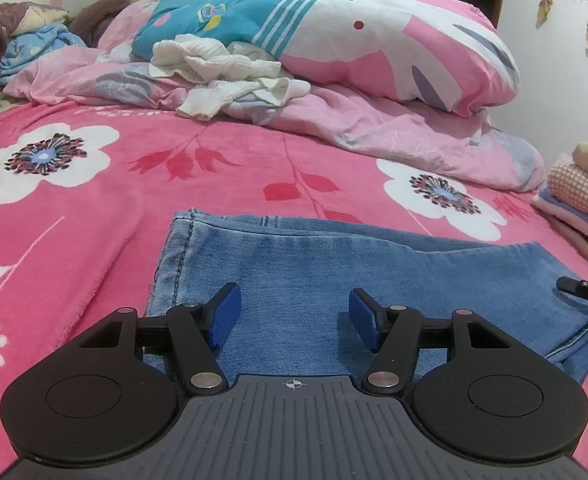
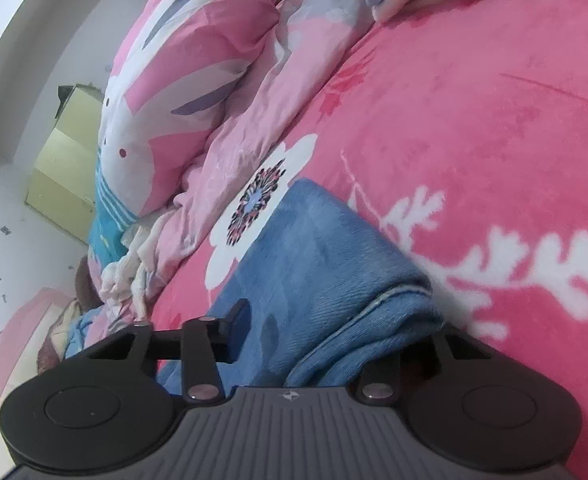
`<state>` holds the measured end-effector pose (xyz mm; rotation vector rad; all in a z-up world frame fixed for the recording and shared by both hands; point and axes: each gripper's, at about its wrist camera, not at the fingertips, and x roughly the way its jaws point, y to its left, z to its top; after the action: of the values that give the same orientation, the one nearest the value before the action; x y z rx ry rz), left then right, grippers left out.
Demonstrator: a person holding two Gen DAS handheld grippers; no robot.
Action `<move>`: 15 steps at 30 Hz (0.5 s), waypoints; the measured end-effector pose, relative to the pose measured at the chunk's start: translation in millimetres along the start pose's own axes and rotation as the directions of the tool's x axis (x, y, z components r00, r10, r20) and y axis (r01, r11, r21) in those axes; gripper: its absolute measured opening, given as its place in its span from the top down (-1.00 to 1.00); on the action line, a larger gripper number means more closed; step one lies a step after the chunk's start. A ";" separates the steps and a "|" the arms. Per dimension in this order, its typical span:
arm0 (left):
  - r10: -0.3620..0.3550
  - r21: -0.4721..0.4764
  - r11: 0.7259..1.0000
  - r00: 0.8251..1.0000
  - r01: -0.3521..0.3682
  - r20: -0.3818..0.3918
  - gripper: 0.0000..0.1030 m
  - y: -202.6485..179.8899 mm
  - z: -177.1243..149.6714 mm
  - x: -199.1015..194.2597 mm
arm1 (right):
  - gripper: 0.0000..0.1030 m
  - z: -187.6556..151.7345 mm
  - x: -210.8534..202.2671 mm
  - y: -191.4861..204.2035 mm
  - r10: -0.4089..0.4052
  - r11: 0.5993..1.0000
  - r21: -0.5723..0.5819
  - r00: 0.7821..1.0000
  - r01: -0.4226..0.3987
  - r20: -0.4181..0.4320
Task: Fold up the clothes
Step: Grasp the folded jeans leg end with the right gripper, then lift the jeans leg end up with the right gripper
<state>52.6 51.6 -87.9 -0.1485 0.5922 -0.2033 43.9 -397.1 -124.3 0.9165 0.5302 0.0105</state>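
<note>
Jeans point(image 1: 334, 264) lie flat on the bed's pink floral blanket point(image 1: 93, 208), already doubled over at least once: the hem and side seam show at the left edge in the left wrist view, and a folded edge runs across the far side.

Left gripper point(image 1: 295, 316): fingers spread, blue pads apart with only denim below them, pinching nothing. It hangs low over the near part of the jeans. Whether the pads touch the fabric cannot be told. Likely job: weight or steady that end so the stack does not slide while the other side is worked.

Right gripper point(image 2: 318, 320) is rolled sideways and sits at the bunched end of the jeans point(image 2: 314, 264). A thick roll of denim lies between its fingers. One finger point(image 2: 233, 316) is clear, the other is buried under the fabric. Fingers are partly closed around the roll; firm pinch cannot be confirmed, since no pad contact is visible. Gripping at the layered edge makes sense: it takes all plies at once for the next fold.

Judged step: securing the right end before folding it over toward the left.

Risk: a partial grip on a thick roll could drop the inner layers.

Elsewhere: rumpled pink quilt point(image 1: 374, 128) and white knit garments point(image 1: 221, 68) at the back of the bed, folded stack point(image 1: 582, 184) at the right edge.
</note>
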 end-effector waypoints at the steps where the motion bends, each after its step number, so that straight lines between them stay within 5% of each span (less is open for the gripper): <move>1: 0.001 0.001 1.000 1.000 -0.001 -0.001 -0.18 -0.5 0.1 0.1 | 0.32 -0.9 -0.6 0.1 -0.004 1.000 -0.010 1.000 0.004 0.001; 15: 0.023 0.028 0.999 1.000 -0.023 -0.006 -0.20 -6.1 -1.0 1.2 | 0.52 5.8 1.5 18.5 -0.080 0.990 -0.116 0.996 0.074 -0.041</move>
<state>52.1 45.3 -88.1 -0.1138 0.5967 -0.1898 51.7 -389.7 -108.1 0.7852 0.6014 -0.0079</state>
